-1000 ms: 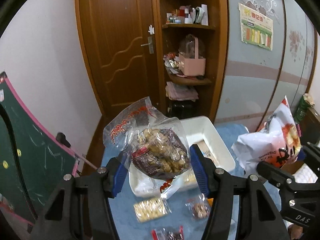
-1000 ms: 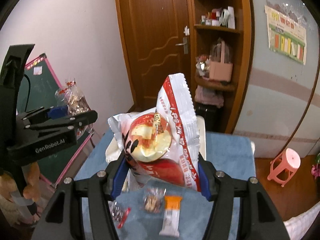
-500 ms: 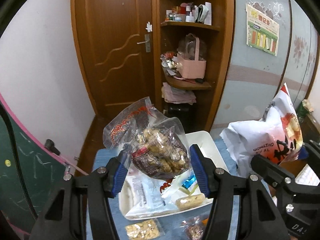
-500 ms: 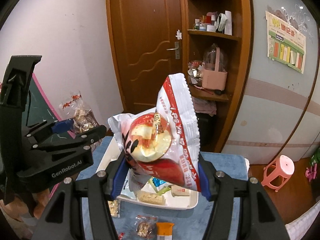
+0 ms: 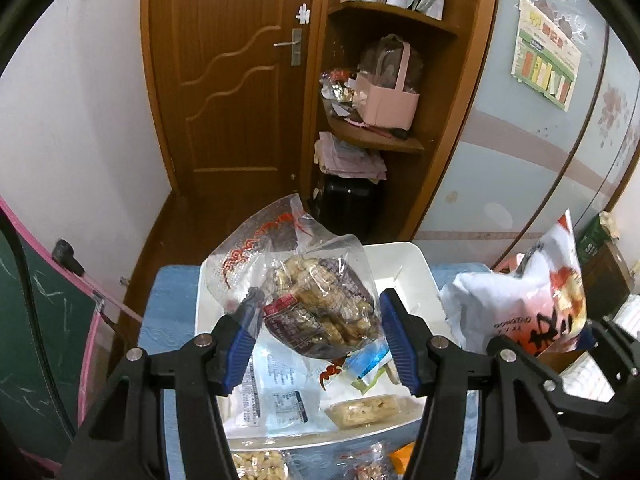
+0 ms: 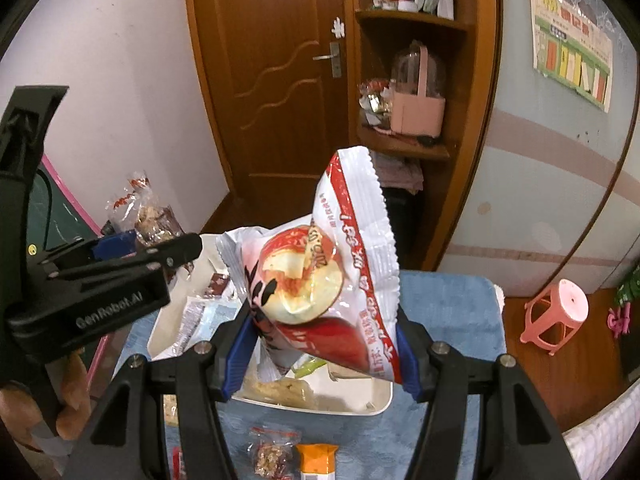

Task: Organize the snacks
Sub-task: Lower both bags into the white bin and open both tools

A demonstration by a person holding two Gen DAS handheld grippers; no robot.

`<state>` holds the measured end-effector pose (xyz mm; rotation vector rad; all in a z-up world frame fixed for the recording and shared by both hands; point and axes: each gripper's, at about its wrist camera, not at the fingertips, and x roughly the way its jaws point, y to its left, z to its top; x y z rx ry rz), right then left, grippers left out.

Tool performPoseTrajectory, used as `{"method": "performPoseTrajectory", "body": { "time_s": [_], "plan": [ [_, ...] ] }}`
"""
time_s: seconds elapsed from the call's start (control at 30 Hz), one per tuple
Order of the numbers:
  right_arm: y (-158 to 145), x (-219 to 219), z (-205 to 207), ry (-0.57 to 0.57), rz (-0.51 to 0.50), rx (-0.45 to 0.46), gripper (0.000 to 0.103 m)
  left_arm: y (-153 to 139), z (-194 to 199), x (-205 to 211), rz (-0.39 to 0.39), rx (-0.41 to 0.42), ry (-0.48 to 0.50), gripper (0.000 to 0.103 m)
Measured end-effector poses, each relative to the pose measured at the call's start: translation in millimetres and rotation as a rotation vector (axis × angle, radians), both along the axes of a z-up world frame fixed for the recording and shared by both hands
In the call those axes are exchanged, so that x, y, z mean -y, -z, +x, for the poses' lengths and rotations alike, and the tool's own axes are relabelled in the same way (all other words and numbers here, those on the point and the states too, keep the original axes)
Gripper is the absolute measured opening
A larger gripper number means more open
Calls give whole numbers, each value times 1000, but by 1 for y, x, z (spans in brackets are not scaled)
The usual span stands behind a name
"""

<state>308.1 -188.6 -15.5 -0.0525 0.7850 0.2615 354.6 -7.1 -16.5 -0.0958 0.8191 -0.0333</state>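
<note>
- Jaws of the left gripper (image 5: 318, 338) are clamping a clear bag of walnuts (image 5: 320, 312), holding it at frame centre above the white tray (image 5: 416, 264).
- Jaws of the right gripper (image 6: 322, 354) are gripping a white-and-red apple-print snack bag (image 6: 320, 280), also over the tray.
- Small packets, including an orange one (image 6: 318, 460), are lying on the blue counter (image 6: 448, 312) at lower centre.

White tray (image 5: 416, 258) on a blue worktop (image 6: 448, 312); red-and-white apple-print bag (image 6: 332, 280); clear bag (image 5: 304, 280) with red pattern.
</note>
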Motion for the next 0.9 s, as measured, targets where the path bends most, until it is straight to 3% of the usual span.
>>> {"method": "performPoseTrajectory", "body": {
  "time_s": [0.23,0.33,0.4,0.43,0.53,0.9],
  "plan": [
    [25,-4,19,16,-16,-57,63,21,16,1,-3,-38,-5,60],
    [36,-8,26,16,-28,-80,67,26,23,5,18,-45,2,68],
    [46,-10,31,7,-20,-118,74,31,27,8,39,-64,20,93],
    [51,-11,34,6,-16,-141,76,33,28,10,51,-69,22,95],
    [65,-14,37,10,-27,-191,76,37,27,11,77,-75,22,95],
    [61,-5,20,-4,-18,-190,76,42,1,-3,66,-107,25,95]
  ]
}}
